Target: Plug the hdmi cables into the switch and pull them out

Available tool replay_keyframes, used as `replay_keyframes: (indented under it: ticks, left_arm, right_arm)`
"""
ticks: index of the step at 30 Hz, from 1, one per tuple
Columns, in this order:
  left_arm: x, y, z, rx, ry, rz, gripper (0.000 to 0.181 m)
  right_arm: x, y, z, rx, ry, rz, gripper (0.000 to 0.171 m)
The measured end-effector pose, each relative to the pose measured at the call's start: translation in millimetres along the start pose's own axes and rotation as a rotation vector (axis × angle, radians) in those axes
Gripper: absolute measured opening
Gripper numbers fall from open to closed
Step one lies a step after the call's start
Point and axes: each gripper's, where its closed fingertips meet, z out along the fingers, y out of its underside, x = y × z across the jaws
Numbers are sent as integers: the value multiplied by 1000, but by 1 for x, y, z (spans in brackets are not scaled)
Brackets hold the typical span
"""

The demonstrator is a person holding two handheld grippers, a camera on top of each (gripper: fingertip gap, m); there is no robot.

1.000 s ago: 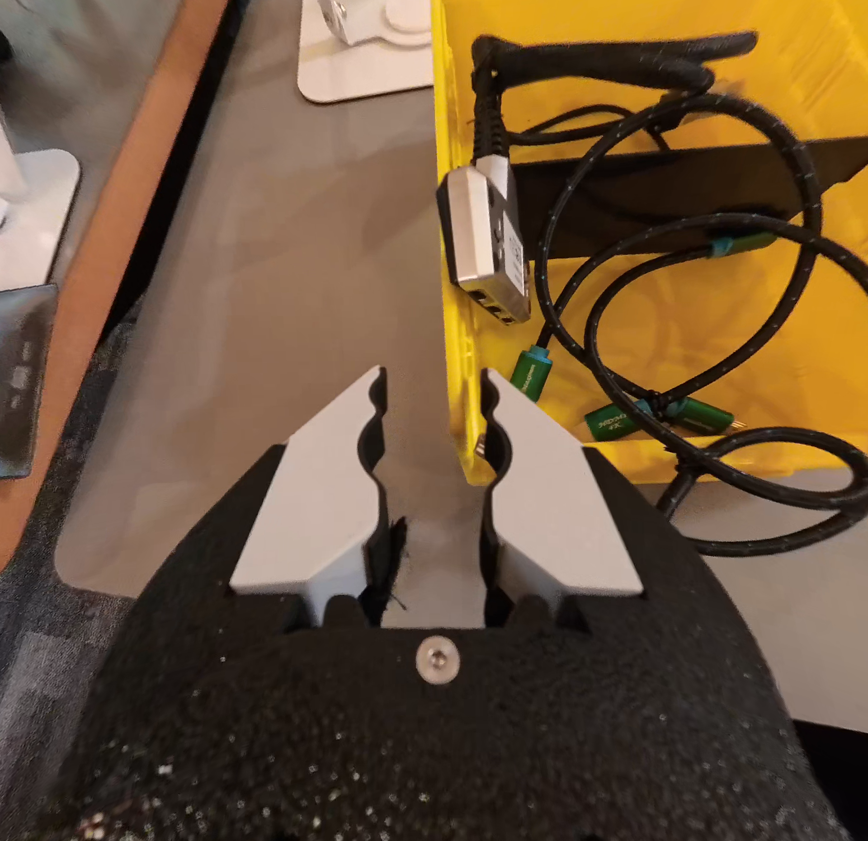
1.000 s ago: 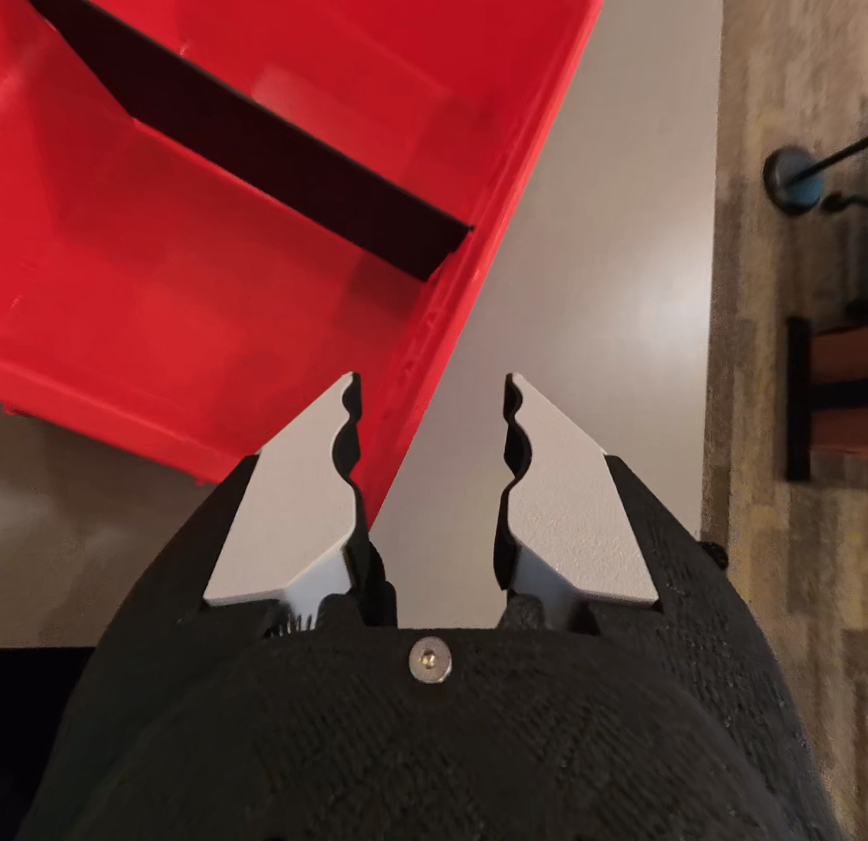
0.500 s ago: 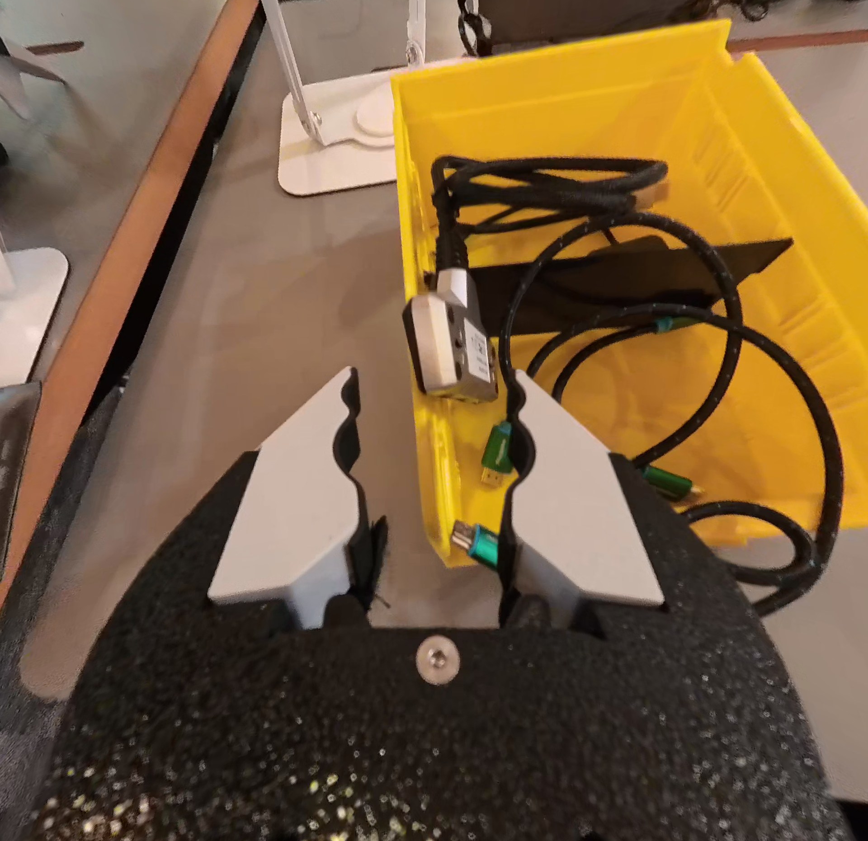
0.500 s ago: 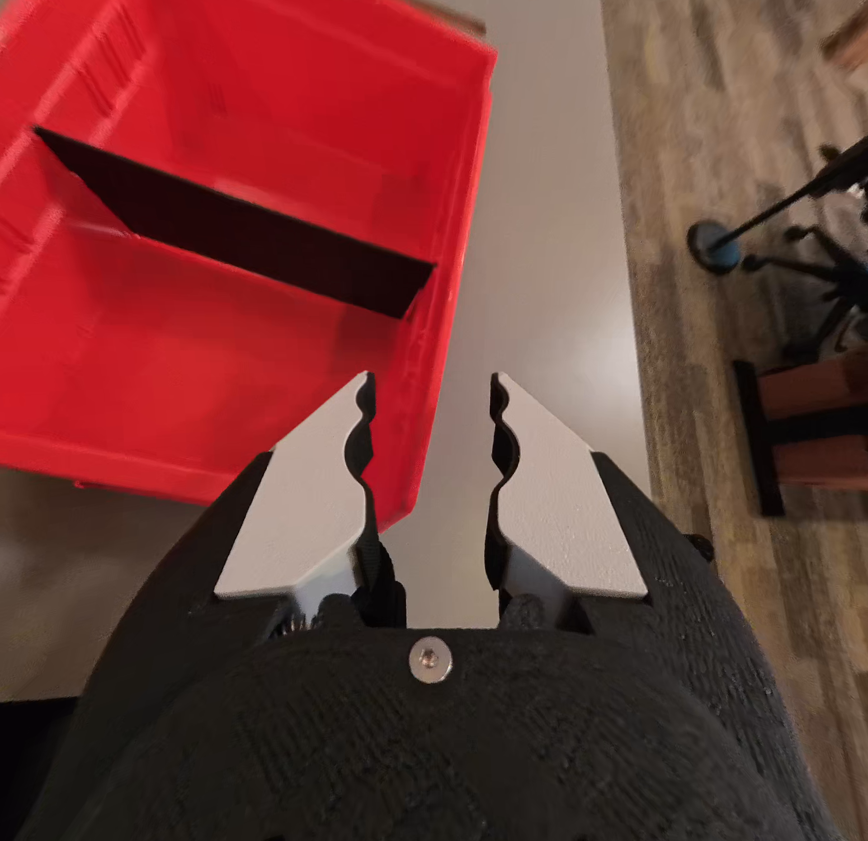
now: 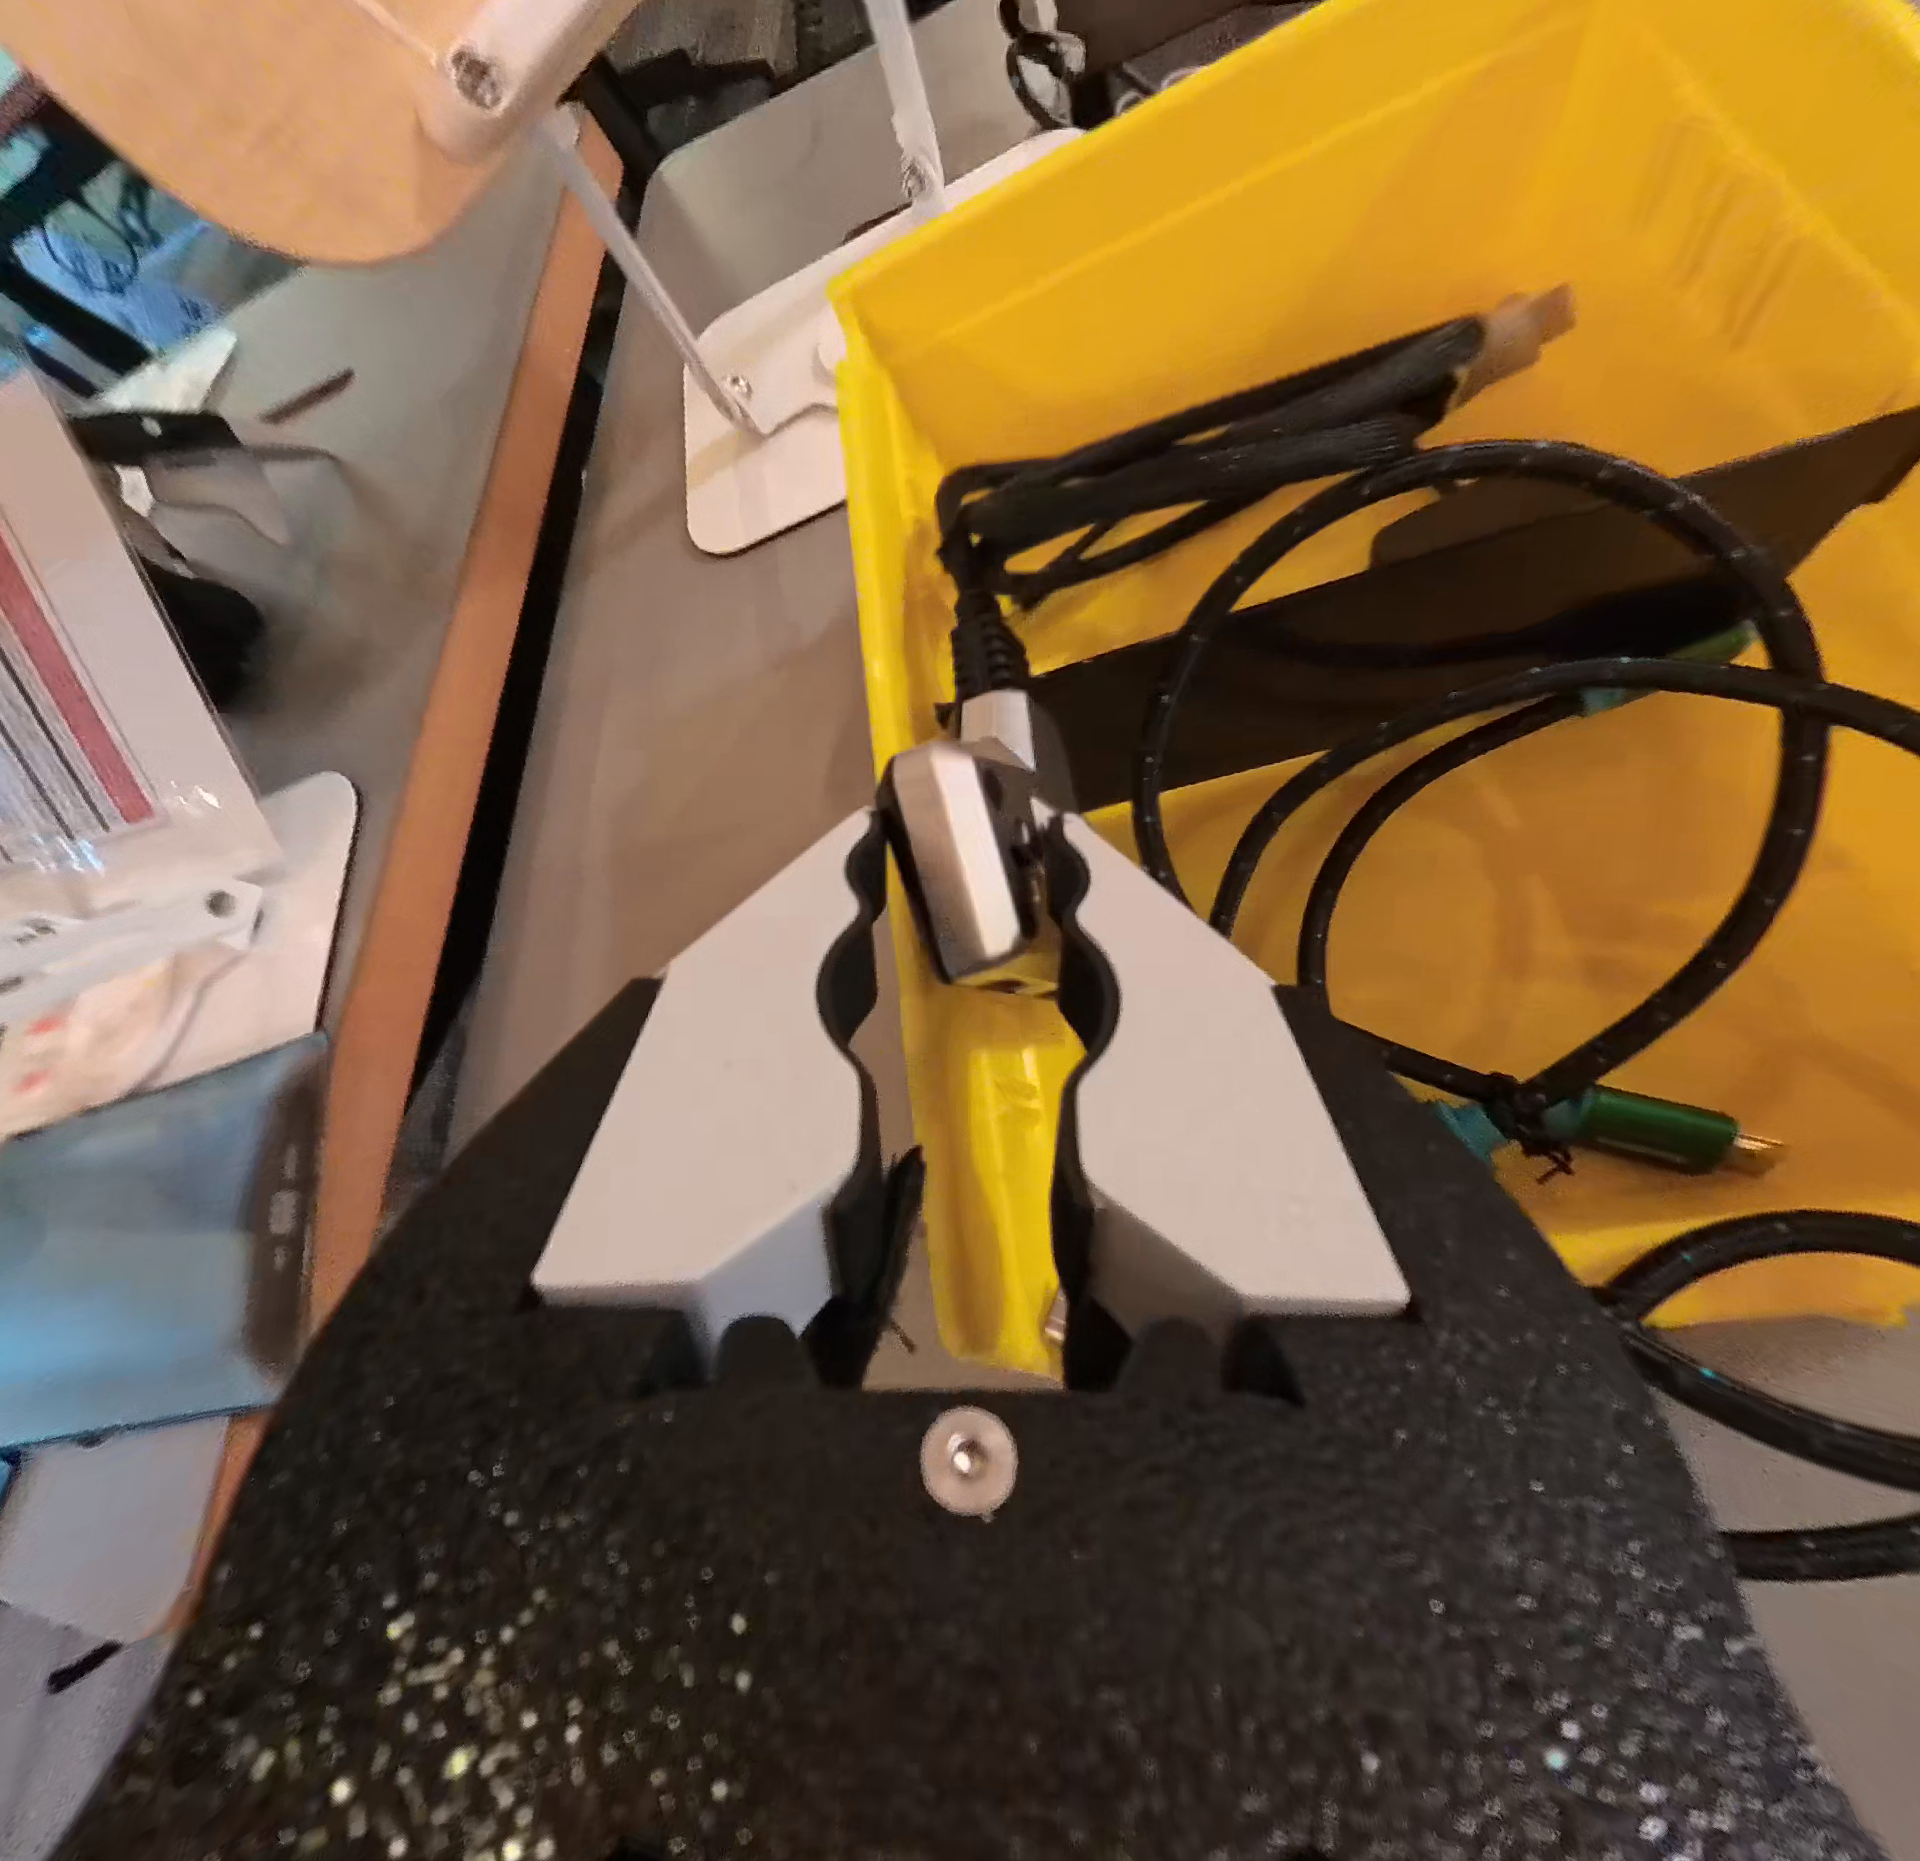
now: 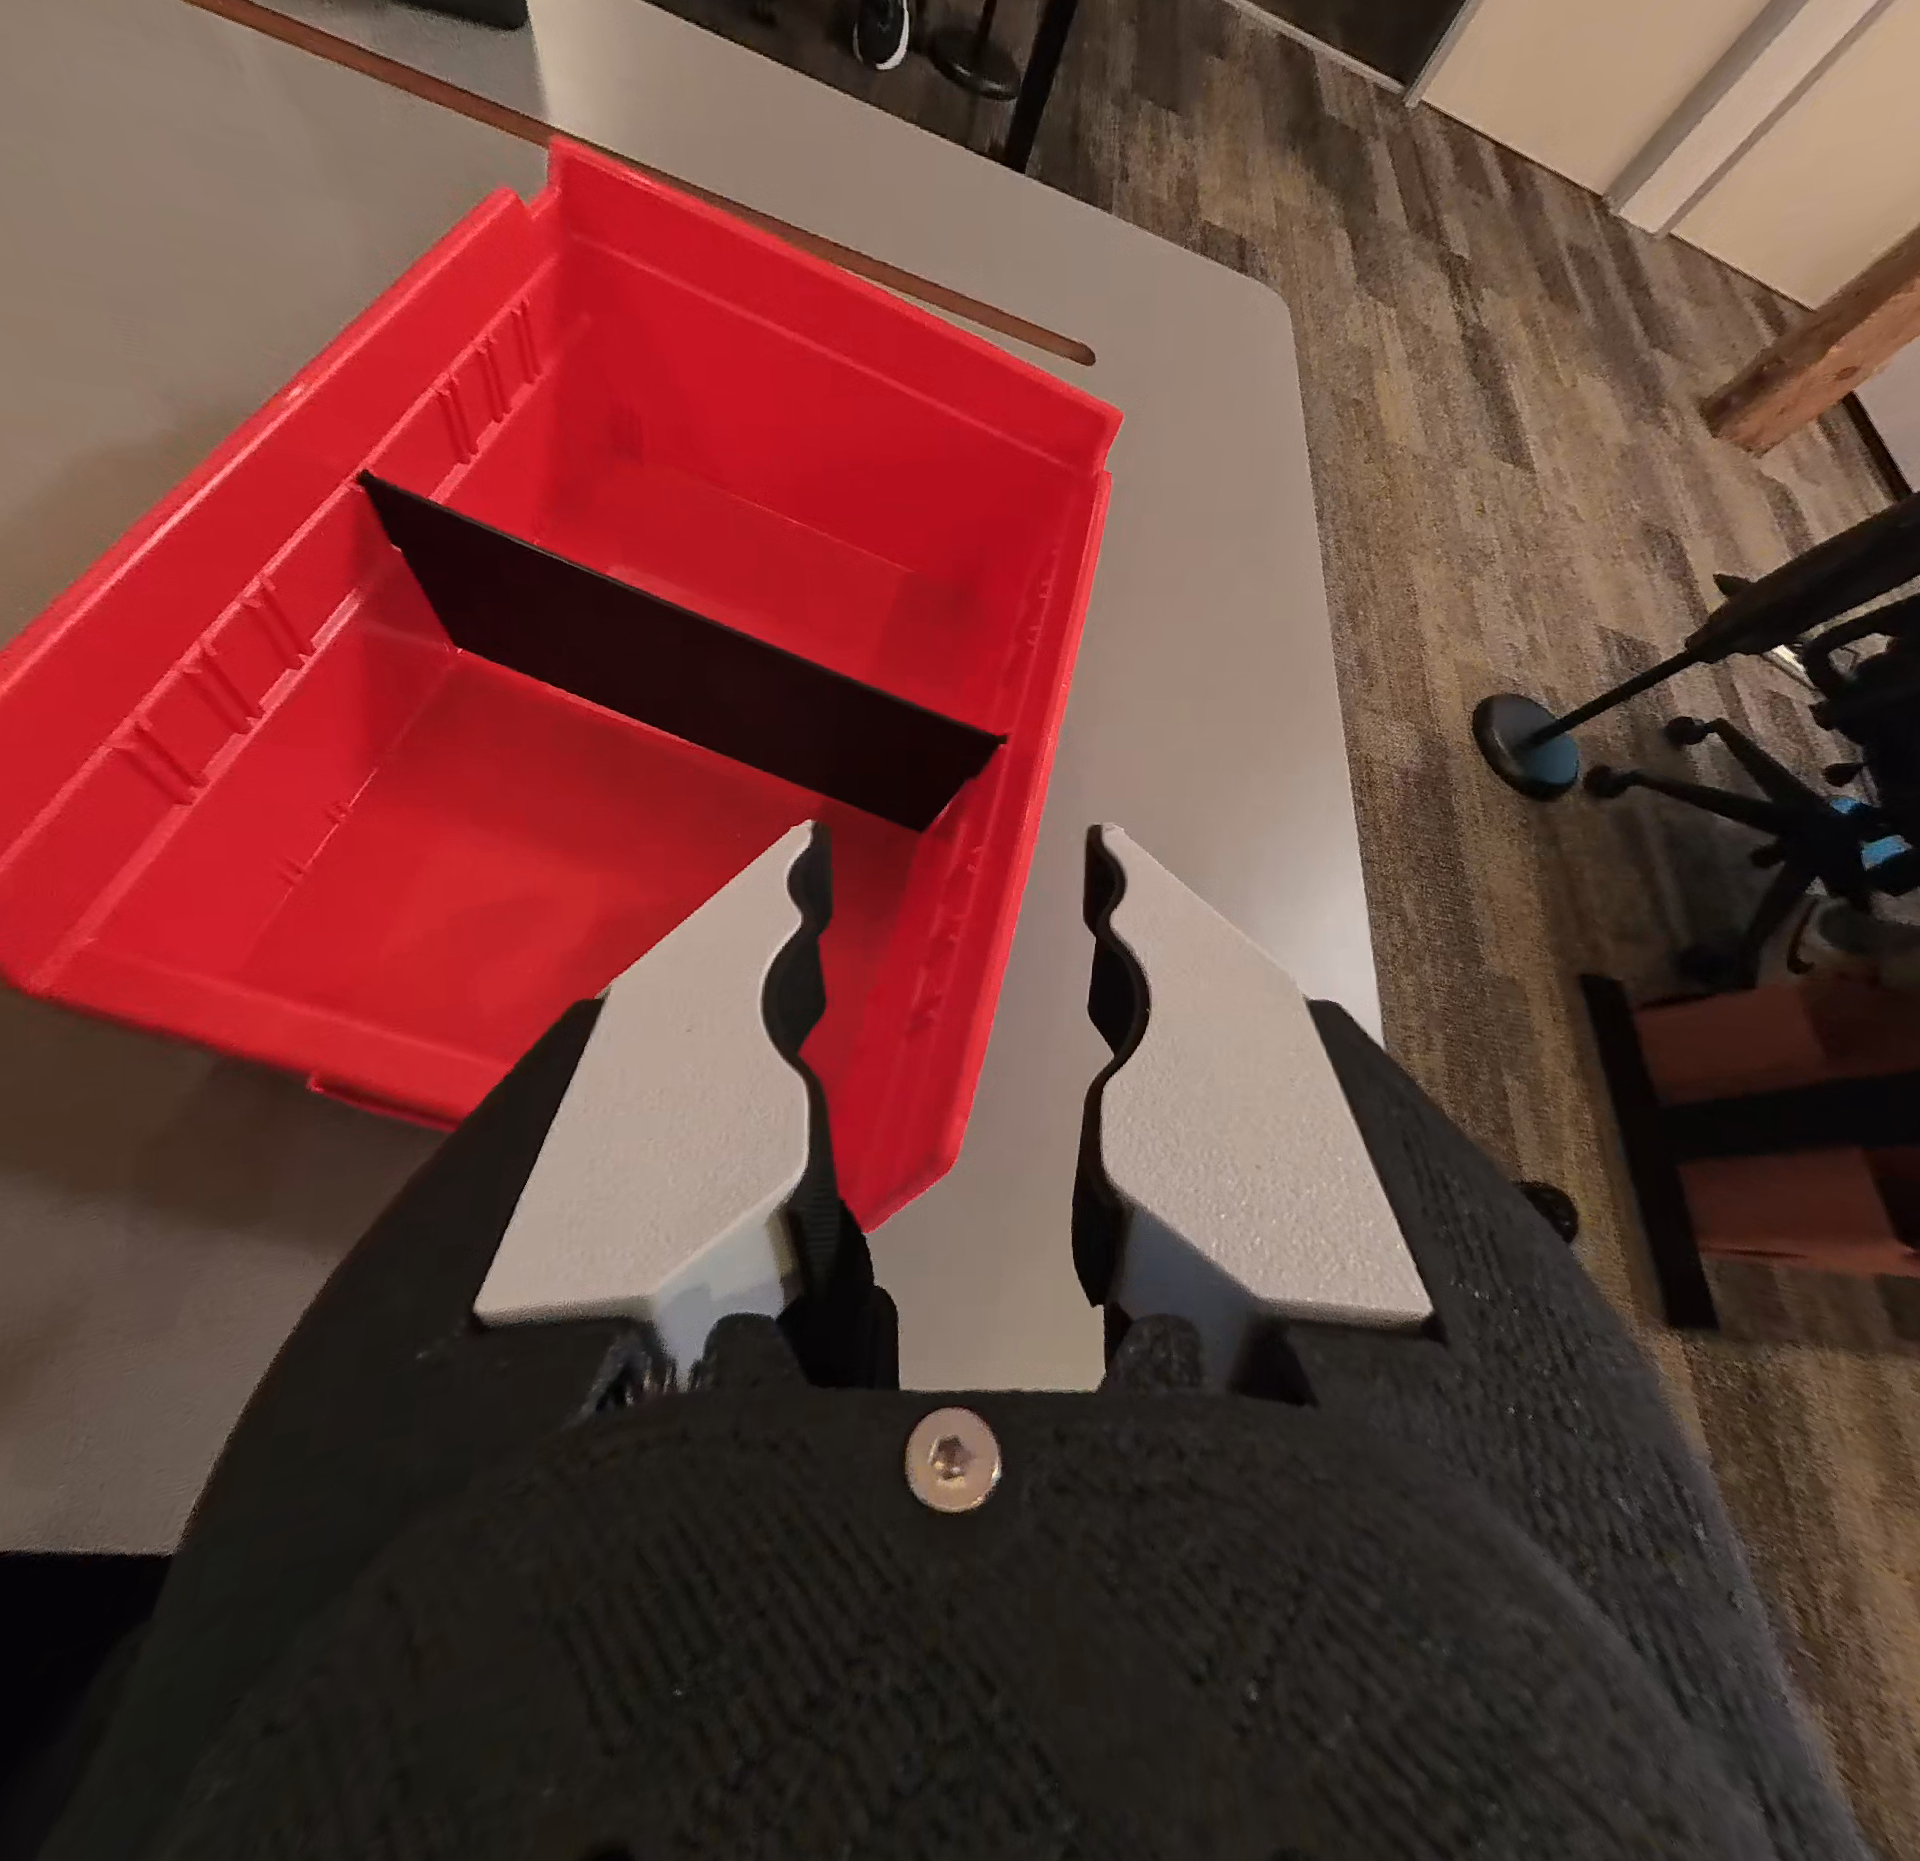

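While my left gripper (image 5: 966, 876) reaches over the near left wall of the yellow bin (image 5: 1299, 284), its fingertips stand on either side of the silver HDMI switch (image 5: 961, 866), which leans against that wall inside the bin. The fingers look close around the switch body, but the picture is blurred there and I cannot tell whether they press it or only flank it. A braided black lead runs up out of the switch's far end to a folded bundle at the back of the bin. Looping black HDMI cables (image 5: 1558, 731) fill the rest, crossing the black divider (image 5: 1455, 606) and spilling over the front edge onto the grey table (image 5: 675, 720); a green plug (image 5: 1652, 1131) lies near the front. Behind the bin stands a white stand base (image 5: 769, 429).

My right gripper (image 6: 956, 845) hangs with its fingers spread and nothing between them, over the near right corner of a red bin (image 6: 520, 772) with its own black divider (image 6: 675, 658). Carpet (image 6: 1507, 461) lies beyond the table edge.
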Motion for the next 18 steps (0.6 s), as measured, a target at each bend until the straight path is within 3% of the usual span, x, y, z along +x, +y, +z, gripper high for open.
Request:
replay_keyframes:
  ticks: [6, 18]
  left_arm:
    - [8, -39, -25, 179, -52, 112, 18]
    - [24, -155, -128, 665, -140, 285, 17]
  right_arm:
    - [-5, 1, 2, -5, -24, -19, 48]
    - [-17, -11, 1, 45, -59, -47, 48]
